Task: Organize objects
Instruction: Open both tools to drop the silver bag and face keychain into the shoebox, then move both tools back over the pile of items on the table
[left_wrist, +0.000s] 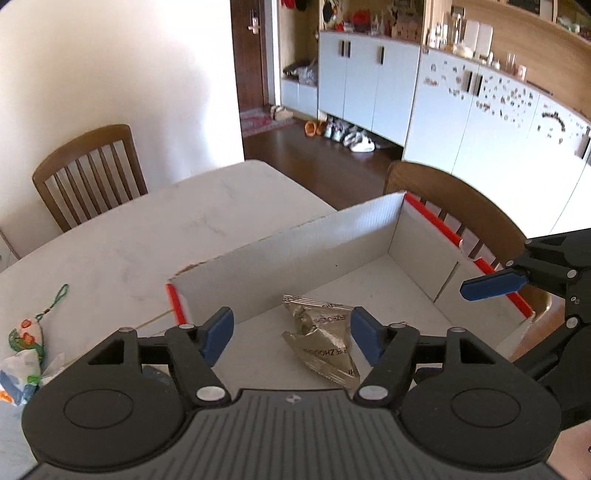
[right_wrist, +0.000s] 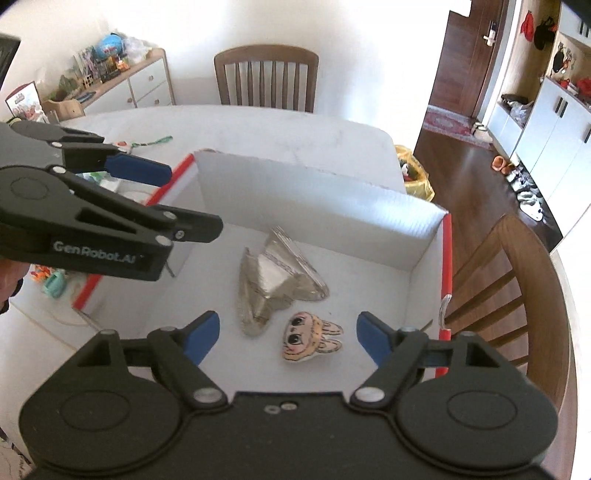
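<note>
1. Left wrist view: the left gripper (left_wrist: 291, 338) fills the bottom of the frame with its blue fingers (left_wrist: 218, 334) spread wide and nothing between them. It hangs over the near end of an open cardboard box (left_wrist: 325, 236) with red edges.

2. Just ahead of those fingers, at lower centre, a crumpled silver packet (left_wrist: 321, 339) lies on the box floor, free of the tool. The rest of the floor seen here is bare.

3. At the lower left edge, outside the box on the white table (left_wrist: 110, 240), sit a small embroidered charm with a green cord (left_wrist: 27, 332) and a white-and-blue wrapper (left_wrist: 18, 373) — neither is put away yet.

4. At the right edge the right gripper (left_wrist: 491, 282) reaches in over the box's far wall; only one blue finger shows here, so its opening cannot be read from this view.

5. Right wrist view: the right gripper (right_wrist: 288, 339) is also spread wide and empty, poised above the box interior.

6. Between and just beyond its fingers, at lower centre, lies a flat cartoon bunny-face charm (right_wrist: 312, 339); right beside it, towards the middle of the frame, sit two silver packets (right_wrist: 273, 280).

7. At upper left the left gripper (right_wrist: 155, 199) shows from the side. Beyond the box's left wall, small colourful bits (right_wrist: 51, 280) rest on the table.

8. Judgement: partly done — at least three things are boxed, while the items on the table are left.
</note>
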